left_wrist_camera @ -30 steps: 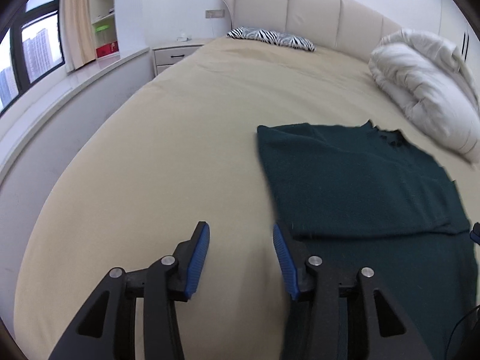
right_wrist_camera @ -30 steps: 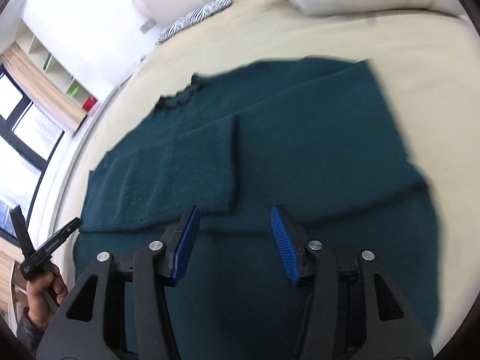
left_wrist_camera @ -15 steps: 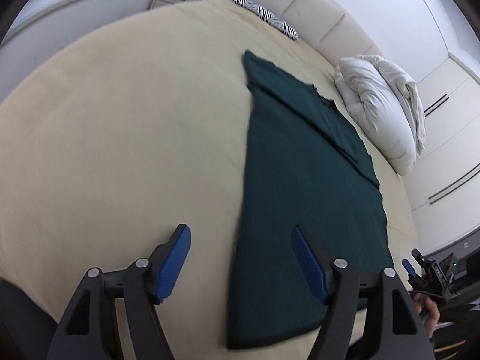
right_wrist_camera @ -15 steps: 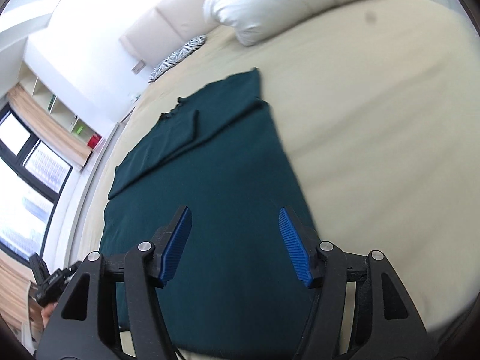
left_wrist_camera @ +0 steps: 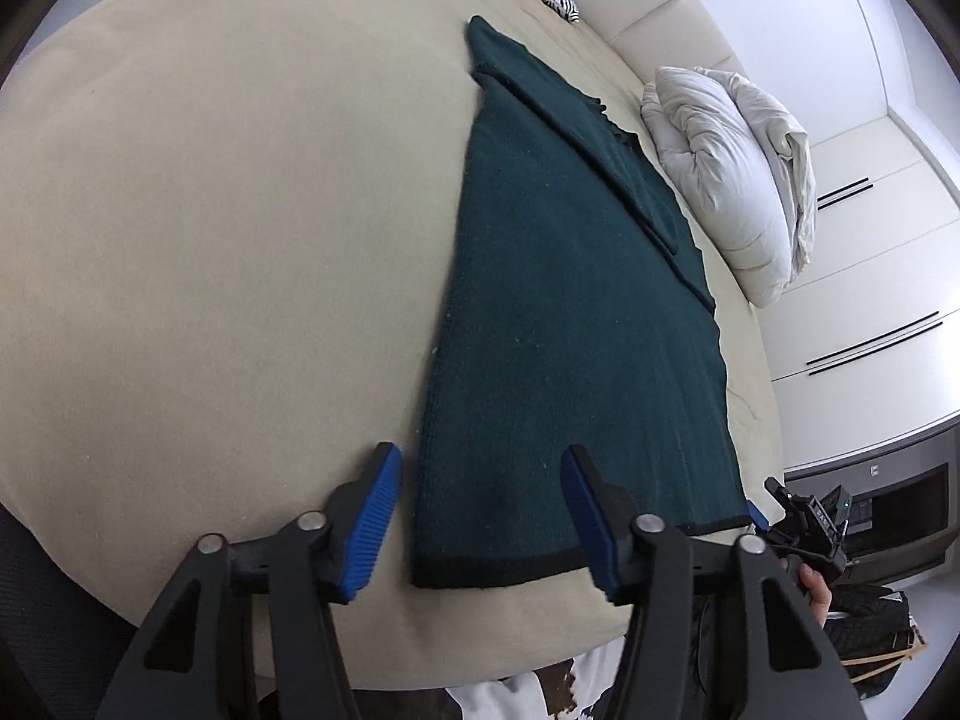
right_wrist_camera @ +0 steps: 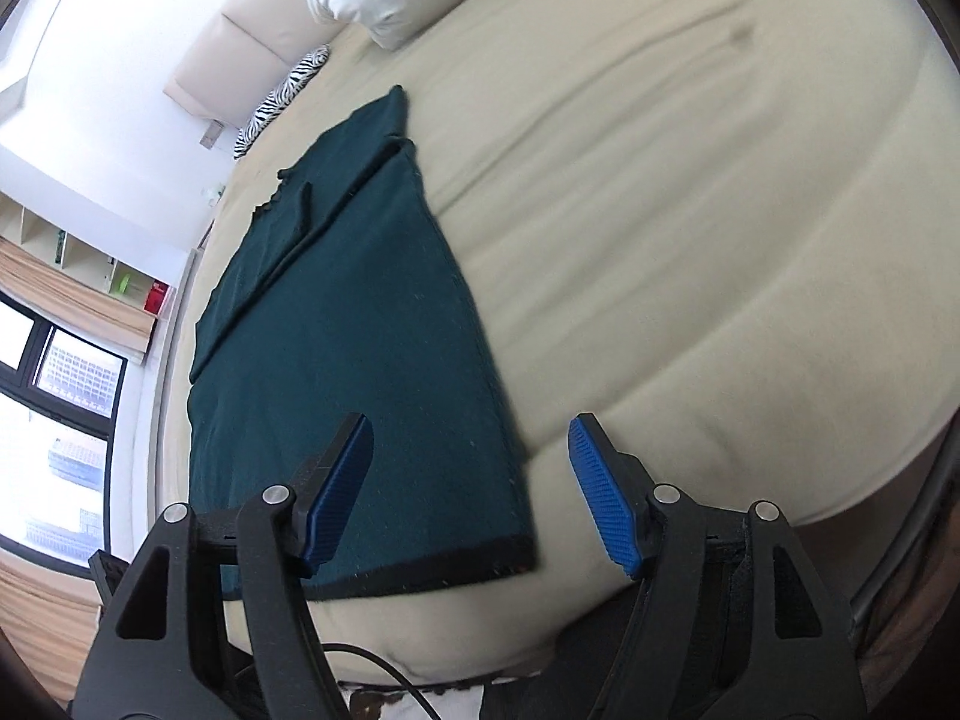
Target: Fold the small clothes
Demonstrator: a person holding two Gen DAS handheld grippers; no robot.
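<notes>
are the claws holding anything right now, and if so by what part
Nothing is held. The left claw and right claw are both open, each poised at a near hem corner of the dark green knitted garment.

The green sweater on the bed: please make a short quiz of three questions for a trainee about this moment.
1. True or false: the left tongs are shut on the green sweater.
2. Which corner of the sweater lies between the fingers of the right tongs? A) a near hem corner B) the collar
3. Fill in: the sleeves are folded ____ the sweater body.

Key: 1. False, both tongs are open and hold nothing. 2. A. 3. Over; they lie on top, at the far end near the white duvet.
</notes>
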